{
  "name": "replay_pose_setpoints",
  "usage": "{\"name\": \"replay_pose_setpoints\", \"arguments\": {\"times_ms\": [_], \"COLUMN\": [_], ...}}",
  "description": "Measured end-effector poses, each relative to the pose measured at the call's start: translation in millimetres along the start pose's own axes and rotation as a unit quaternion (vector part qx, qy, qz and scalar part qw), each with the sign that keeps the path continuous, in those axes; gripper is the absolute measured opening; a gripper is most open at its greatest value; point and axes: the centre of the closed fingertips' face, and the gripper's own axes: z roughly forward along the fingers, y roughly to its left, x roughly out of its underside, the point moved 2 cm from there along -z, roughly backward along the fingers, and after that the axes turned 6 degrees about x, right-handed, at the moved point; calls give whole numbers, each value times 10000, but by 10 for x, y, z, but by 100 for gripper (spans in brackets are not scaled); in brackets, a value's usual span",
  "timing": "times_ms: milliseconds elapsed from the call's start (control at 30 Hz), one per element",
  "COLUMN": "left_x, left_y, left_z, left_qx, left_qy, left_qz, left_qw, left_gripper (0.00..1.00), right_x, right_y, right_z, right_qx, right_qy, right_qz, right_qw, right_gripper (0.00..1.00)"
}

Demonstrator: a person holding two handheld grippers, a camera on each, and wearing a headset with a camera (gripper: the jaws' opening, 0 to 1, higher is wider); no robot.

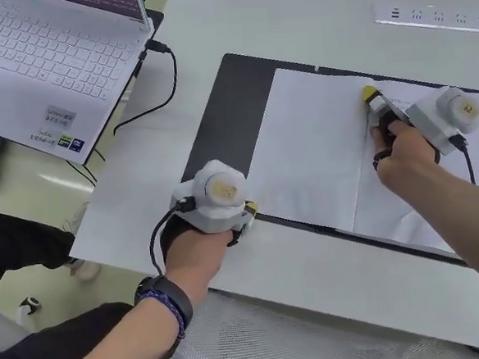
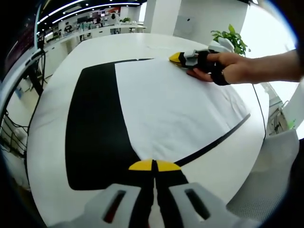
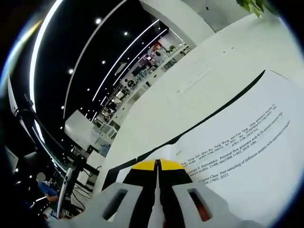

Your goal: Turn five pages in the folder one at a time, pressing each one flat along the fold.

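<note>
Catching printed lines on the white paper page (image 3: 237, 142), right gripper (image 3: 157, 164) closed; left gripper (image 2: 153, 165) closed at black folder (image 2: 95, 133); white table (image 1: 294, 15), open-plan office (image 3: 123, 71).

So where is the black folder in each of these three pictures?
Head view: the black folder lies open, centre right.
Left gripper view: its black cover spreads across the left middle.
Right gripper view: a thin black strip beyond the printed page.
Shared landmark: the right gripper, yellow tips at the fold of the white page.
</note>
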Motion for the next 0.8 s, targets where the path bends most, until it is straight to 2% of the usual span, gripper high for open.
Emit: {"name": "replay_pose_setpoints", "arguments": {"times_ms": [200, 433, 533, 733, 800], "left_x": [1, -2, 0, 1, 1], "left_y": [6, 6, 5, 20, 15], "left_z": [-5, -8, -12, -19, -18], "left_qx": [26, 12, 4, 54, 65], "left_qy": [-14, -8, -17, -41, -29], "left_qz": [-23, -47, -60, -145, -128], "left_qw": [10000, 10000, 10000, 9999, 9999], "left_gripper": [0, 0, 0, 0, 0], "right_x": [-72, -107, -93, -11, 4], "right_y": [-52, -32, -34, 20, -29], "right_z": [140, 282, 267, 154, 192], "right_qx": [65, 126, 83, -56, -86], "right_qy": [-85, 5, 34, 113, 143], "right_qz": [197, -25, -73, -417, -444], "right_qw": [9997, 9999, 9999, 9991, 9989], "right_gripper": [0, 0, 0, 0, 0]}}
